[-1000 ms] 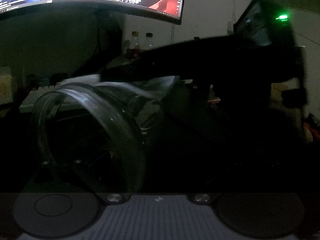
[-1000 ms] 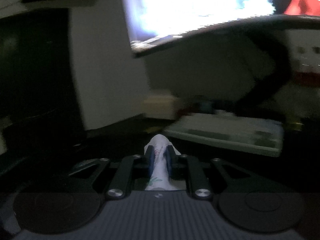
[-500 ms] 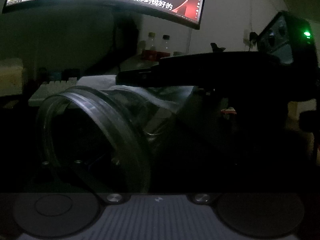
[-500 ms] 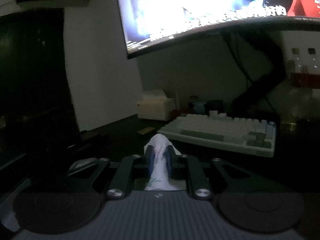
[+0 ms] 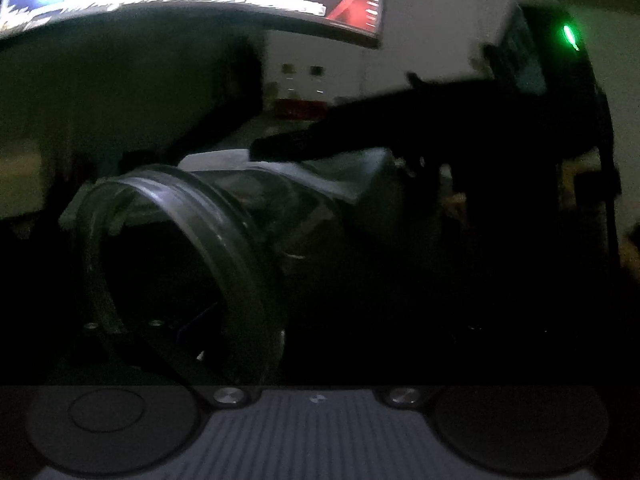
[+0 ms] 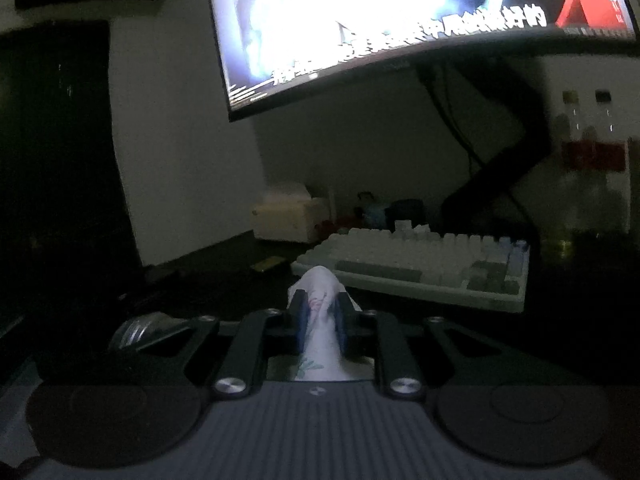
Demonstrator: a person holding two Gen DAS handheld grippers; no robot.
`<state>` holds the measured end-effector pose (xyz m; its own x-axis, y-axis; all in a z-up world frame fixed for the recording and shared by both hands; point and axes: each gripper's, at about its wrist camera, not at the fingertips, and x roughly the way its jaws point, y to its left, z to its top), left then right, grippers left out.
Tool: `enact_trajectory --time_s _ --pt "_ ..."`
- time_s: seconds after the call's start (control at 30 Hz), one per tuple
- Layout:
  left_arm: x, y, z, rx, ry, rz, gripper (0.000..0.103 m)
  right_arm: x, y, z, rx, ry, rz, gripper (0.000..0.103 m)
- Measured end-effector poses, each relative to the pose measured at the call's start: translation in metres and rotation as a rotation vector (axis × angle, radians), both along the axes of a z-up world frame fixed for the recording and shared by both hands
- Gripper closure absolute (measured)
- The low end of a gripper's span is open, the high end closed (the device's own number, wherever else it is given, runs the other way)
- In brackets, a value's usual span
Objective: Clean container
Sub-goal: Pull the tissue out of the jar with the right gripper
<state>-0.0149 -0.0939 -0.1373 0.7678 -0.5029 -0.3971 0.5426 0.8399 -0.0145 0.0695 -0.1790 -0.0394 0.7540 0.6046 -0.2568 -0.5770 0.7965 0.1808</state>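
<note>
While monitor (image 6: 400,12) glows overhead, keyboard (image 6: 420,264) beyond — tissue box (image 6: 288,216) leftward

Right tongs (image 6: 320,312): black link arms, blue pads, silver screws, ribbed grey body.

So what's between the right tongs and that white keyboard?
In the right wrist view, the white cloth pokes from the right tongs, whose jaws are opening around it, toward the keyboard; past its tip, only bare dark desk.
</note>
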Motion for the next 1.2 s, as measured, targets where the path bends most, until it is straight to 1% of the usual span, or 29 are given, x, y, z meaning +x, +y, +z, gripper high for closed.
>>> enact_trajectory --time_s 0.03,0.13,0.17,0.2,0.27,0.33,0.4,0.43,0.47,0.57,0.6,0.73,0.8,0.87,0.9,0.93,0.97,1.03,1.1,1.2 --pt "-0.001 -0.001 -0.001 0.019 -0.009 -0.006 0.000 -0.003 0.002 0.001 0.015 0.003 0.048 0.084" --pt "0.002 0.001 0.000 0.003 0.002 0.003 0.000 -0.014 0.013 0.005 0.021 -0.007 0.142 0.083" --pt "0.004 0.002 0.001 -0.002 0.008 0.010 0.000 -0.016 0.015 0.006 0.013 -0.013 0.146 0.083" --pt "0.006 0.003 0.001 0.002 0.010 0.017 0.000 -0.018 0.017 0.007 0.002 -0.019 0.146 0.084" --pt "0.007 0.006 0.001 0.007 0.010 0.036 0.000 -0.013 0.013 0.005 -0.008 -0.012 0.098 0.084" --pt "0.009 0.009 0.001 0.006 0.011 0.064 0.000 -0.004 0.007 0.001 -0.029 0.001 0.009 0.084" --pt "0.013 0.012 0.001 0.006 0.011 0.102 0.000 0.003 0.000 -0.002 -0.009 0.037 -0.041 0.083" --pt "0.015 0.015 0.001 0.006 0.012 0.120 0.001 0.004 -0.001 -0.003 0.004 0.050 -0.032 0.083" --pt "0.017 0.018 0.001 -0.007 0.015 0.115 0.001 0.002 0.003 -0.003 0.009 0.043 -0.005 0.083" --pt "0.022 0.024 0.002 -0.043 0.026 0.102 0.001 -0.007 0.016 -0.002 0.022 0.008 0.070 0.083" --pt "0.023 0.025 0.002 -0.049 0.028 0.099 0.001 -0.008 0.020 -0.003 0.025 -0.005 0.075 0.083" --pt "0.022 0.023 0.001 -0.029 0.013 0.097 0.001 -0.008 0.025 -0.007 0.010 -0.047 0.077 0.083" --pt "0.020 0.025 0.002 -0.031 0.006 0.094 0.001 -0.004 0.020 -0.008 0.036 -0.028 0.081 0.083" --pt "0.020 0.026 0.002 -0.037 0.007 0.099 0.001 0.001 0.012 -0.009 0.051 -0.025 0.035 0.085" --pt "0.019 0.026 0.003 -0.040 0.008 0.106 0.001 0.004 0.009 -0.011 0.048 -0.027 -0.015 0.085" --pt "0.019 0.025 0.003 -0.041 0.008 0.120 0.001 0.007 0.006 -0.012 0.045 -0.026 -0.067 0.085" --pt "0.017 0.026 0.003 -0.041 0.007 0.128 0.001 0.007 0.006 -0.012 0.048 -0.022 -0.070 0.082" --pt "0.015 0.022 0.003 -0.038 0.005 0.136 0.001 0.007 0.006 -0.012 0.057 -0.016 -0.055 0.082" --pt "0.013 0.020 0.007 -0.047 0.015 0.120 0.001 0.003 0.012 -0.011 0.048 -0.028 0.007 0.081" --pt "0.006 0.017 0.015 -0.059 0.030 0.079 0.001 0.001 0.017 -0.012 0.054 -0.033 0.037 0.081"
